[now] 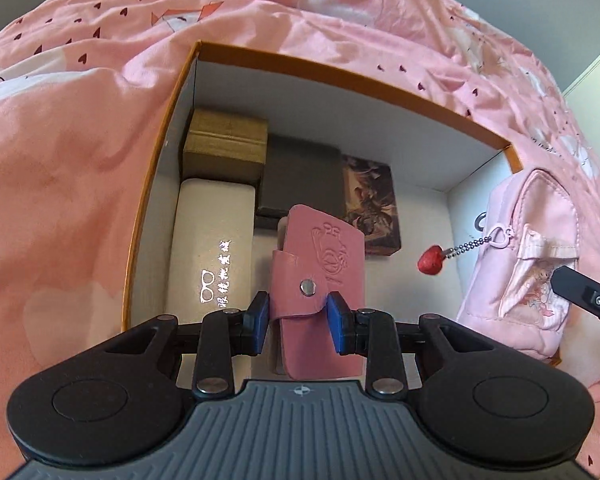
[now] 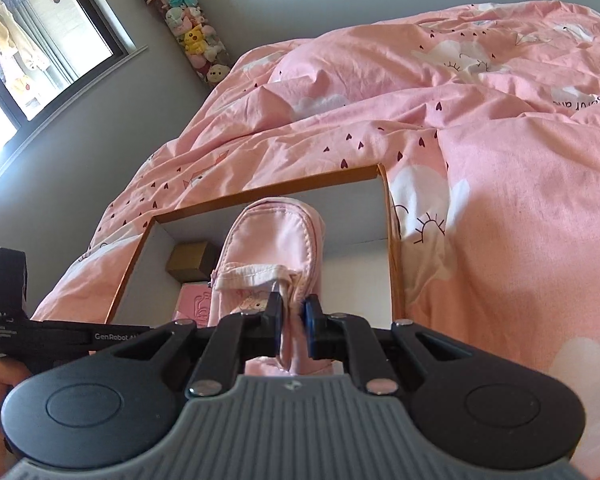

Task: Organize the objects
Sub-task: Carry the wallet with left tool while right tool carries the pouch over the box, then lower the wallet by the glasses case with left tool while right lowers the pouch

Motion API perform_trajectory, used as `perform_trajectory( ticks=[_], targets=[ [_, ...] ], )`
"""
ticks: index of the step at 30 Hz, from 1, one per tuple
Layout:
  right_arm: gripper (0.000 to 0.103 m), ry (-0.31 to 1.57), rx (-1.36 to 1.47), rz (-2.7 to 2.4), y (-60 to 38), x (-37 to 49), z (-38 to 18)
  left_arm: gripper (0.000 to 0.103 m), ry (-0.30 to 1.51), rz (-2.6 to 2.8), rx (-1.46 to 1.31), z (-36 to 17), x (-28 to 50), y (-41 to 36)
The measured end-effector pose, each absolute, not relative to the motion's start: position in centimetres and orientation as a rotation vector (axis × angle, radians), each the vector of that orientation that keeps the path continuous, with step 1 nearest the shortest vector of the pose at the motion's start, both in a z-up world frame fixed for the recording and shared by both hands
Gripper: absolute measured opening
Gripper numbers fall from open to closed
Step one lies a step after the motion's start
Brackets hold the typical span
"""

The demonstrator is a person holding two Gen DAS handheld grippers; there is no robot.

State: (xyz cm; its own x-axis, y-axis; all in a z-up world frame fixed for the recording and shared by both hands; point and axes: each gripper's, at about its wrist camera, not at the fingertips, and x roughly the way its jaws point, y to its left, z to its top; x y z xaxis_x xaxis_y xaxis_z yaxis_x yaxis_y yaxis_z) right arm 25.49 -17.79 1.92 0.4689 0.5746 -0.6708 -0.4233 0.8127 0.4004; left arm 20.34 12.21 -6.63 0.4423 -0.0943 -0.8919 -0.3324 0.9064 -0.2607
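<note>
Both grippers carry pink items over an open box on a pink bed.

In the left wrist view, the orange-rimmed box holds a cream glasses case at nine o'clock. At centre, the left gripper clamps a pink key wallet above the box. At three o'clock, the right gripper pinches a pink pouch over the box's right edge.

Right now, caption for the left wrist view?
Left hand-held gripper holds pink key wallet above orange-rimmed box on pink bedding.
</note>
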Motion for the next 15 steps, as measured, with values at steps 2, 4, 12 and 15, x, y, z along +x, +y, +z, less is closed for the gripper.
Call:
perform_trajectory(
  ticks=[2, 4, 12, 15],
  targets=[
    [0.012, 0.904, 0.182, 0.617, -17.5, 25.9, 1.3, 0.035, 1.135, 0.176, -0.423, -6.9, 20.7, 12.1],
    [0.012, 0.914, 0.173, 0.618, -17.2, 26.3, 0.7, 0.035, 1.146, 0.193, -0.407, -7.1, 20.9, 11.9],
    [0.012, 0.96, 0.147, 0.636, -16.4, 27.4, -1.1, 0.035, 1.189, 0.26, -0.399, -8.0, 21.4, 11.6],
    [0.012, 0.983, 0.125, 0.638, -16.1, 27.6, -1.7, 0.036, 1.185, 0.261, -0.398, -8.1, 21.5, 11.5]
  ],
)
